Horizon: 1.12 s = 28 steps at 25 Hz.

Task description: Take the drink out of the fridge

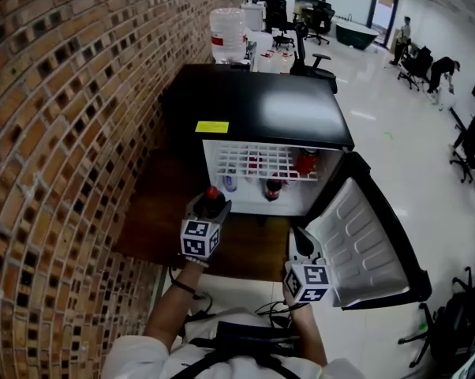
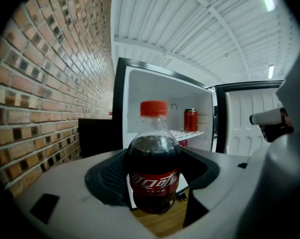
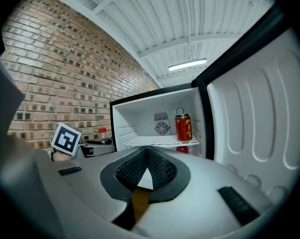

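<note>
The bottle (image 2: 154,158) is out of the fridge (image 1: 261,109), gripped by the left tongs (image 1: 209,209); the right tongs (image 3: 147,156) are closed and empty.

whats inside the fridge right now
A red can stands on the wire shelf. Beneath it, more drinks show only partly through the wires; how many cannot be told.

Left grey two-jaw gripper (image 1: 209,208) held forward, jaws clamped round a red-capped dark cola bottle (image 2: 154,159). Right grey two-jaw gripper (image 3: 147,156) sits nearer the body, jaws together, empty.
</note>
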Each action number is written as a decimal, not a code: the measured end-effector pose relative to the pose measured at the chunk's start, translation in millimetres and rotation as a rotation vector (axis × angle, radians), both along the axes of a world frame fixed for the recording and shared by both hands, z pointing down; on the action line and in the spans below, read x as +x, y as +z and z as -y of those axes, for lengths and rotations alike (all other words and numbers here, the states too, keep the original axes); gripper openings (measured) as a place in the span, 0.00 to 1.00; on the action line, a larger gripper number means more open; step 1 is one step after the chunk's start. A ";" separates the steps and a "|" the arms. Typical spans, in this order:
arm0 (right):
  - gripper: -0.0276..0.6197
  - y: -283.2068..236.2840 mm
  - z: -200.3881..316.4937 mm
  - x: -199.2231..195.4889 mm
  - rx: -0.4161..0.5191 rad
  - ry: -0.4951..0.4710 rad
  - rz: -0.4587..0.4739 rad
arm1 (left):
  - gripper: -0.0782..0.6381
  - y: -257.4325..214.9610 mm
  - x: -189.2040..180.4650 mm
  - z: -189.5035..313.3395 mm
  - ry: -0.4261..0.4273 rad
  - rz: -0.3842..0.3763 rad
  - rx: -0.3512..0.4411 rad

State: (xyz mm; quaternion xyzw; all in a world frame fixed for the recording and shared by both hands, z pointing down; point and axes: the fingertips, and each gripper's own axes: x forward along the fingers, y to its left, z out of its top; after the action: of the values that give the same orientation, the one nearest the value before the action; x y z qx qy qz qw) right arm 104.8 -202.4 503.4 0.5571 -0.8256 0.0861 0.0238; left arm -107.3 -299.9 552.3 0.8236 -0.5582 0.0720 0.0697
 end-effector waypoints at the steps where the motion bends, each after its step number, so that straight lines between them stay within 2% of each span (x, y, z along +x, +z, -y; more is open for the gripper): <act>1: 0.06 0.2 0.1 -0.9 0.000 -0.002 0.000 | 0.54 10.2 -7.1 -1.1 -0.017 0.000 -0.012; 10: 0.06 -2.0 3.0 -10.9 0.003 -0.030 -0.020 | 0.54 99.5 -58.1 -6.9 -0.141 0.022 -0.101; 19: 0.06 -0.5 5.0 -16.9 -0.005 -0.039 -0.043 | 0.54 158.4 -82.6 -7.4 -0.180 0.025 -0.122; 28: 0.06 4.1 4.6 -19.1 -0.013 -0.046 -0.062 | 0.54 188.6 -88.7 -5.8 -0.201 0.017 -0.194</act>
State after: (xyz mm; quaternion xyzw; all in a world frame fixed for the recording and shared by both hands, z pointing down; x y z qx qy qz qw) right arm 85.7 -206.9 507.5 0.5401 -0.8366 0.0736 0.0548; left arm -196.1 -294.1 740.9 0.7524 -0.6288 0.1251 0.1511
